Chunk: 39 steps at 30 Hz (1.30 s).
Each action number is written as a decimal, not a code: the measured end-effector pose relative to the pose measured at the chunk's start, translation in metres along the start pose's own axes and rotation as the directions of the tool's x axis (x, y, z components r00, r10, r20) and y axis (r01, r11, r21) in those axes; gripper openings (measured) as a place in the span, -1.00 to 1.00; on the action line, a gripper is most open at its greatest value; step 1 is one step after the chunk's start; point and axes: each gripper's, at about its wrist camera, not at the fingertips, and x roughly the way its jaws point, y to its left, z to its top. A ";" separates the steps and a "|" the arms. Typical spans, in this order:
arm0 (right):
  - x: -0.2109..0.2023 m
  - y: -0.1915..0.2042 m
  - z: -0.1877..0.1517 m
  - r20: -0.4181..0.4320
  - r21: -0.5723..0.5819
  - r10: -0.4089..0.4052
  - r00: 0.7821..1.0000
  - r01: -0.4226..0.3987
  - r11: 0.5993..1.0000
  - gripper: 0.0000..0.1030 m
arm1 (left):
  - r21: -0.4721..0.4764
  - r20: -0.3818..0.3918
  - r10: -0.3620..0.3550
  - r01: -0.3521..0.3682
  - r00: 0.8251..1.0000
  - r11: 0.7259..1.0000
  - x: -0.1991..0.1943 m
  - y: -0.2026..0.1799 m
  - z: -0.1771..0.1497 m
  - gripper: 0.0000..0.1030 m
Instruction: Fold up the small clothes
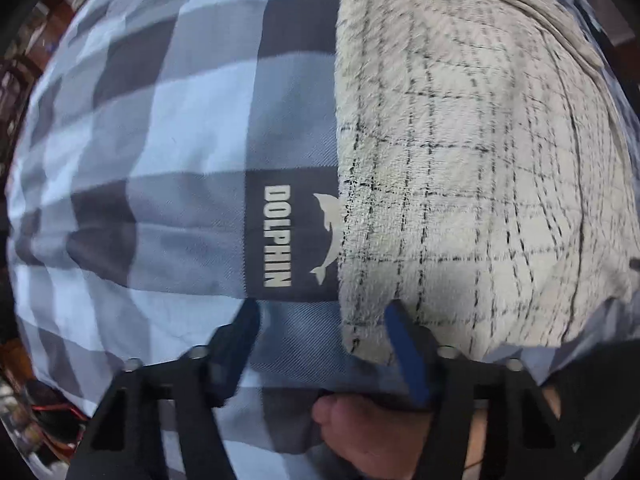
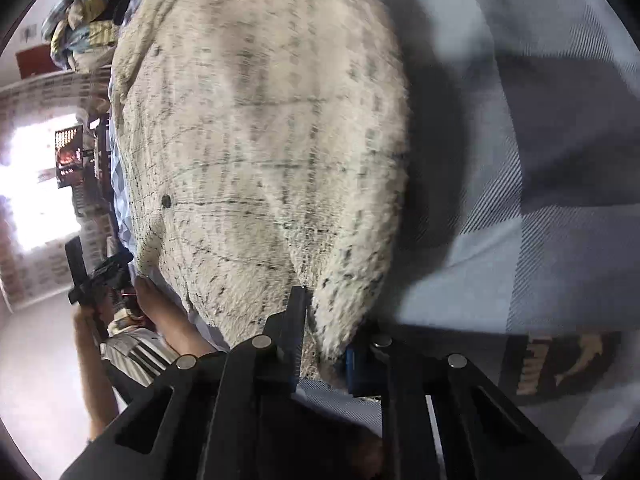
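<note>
The left wrist view looks straight down on a blue-and-grey checked bedsheet (image 1: 152, 152) that covers the bed, with a dark patch (image 1: 292, 236) printed "DOLPHIN" beside a pale dolphin figure. A cream fleece garment (image 1: 460, 160) with a thin black grid lies flat on the sheet and fills the right half of this view; its straight left edge runs just beside the printed patch. The left gripper (image 1: 322, 306) stands about half open over that edge: one finger is over bare sheet, the other over the fleece near its lower corner, and neither presses on cloth. Below the fingers (image 1: 404, 344) part of a bare foot (image 1: 360, 432) shows.

The right wrist view shows what the first does not: the same fleece from a slanted angle, bulging towards the camera, with a small dark button (image 2: 165, 200) on it. Here the right gripper (image 2: 324, 340) has its fingers drawn close together on a bunched end of the fleece, which is pinched between them. The printed patch (image 2: 560, 364) appears again at the lower right, blurred.

Only this view gives the room. At the far left are a bright window (image 2: 40, 184), a brick-patterned wall and a pale floor. A heap of mixed clothes (image 2: 88, 28) lies at the upper left, beyond the fleece. Near the bed's left edge a person's bare arm (image 2: 172, 320), a striped sleeve and another black gripper frame show.
</note>
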 end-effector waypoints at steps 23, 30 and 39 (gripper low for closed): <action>-0.015 -0.002 -0.020 0.025 -0.017 0.022 0.999 -0.021 1.000 -0.89 | -0.031 -0.050 -0.098 0.097 0.994 0.995 0.049 -0.034 0.032 0.02; 0.018 -0.033 -0.008 -0.082 0.016 0.006 0.997 -0.004 1.000 -0.27 | -0.032 -0.021 -0.153 0.152 0.988 0.988 0.043 -0.025 0.026 -0.35; 0.011 -0.016 -0.003 -0.002 -0.016 0.046 0.999 -0.046 0.999 -0.87 | 0.042 0.025 -0.270 0.269 0.962 0.962 0.017 -0.027 0.016 -0.90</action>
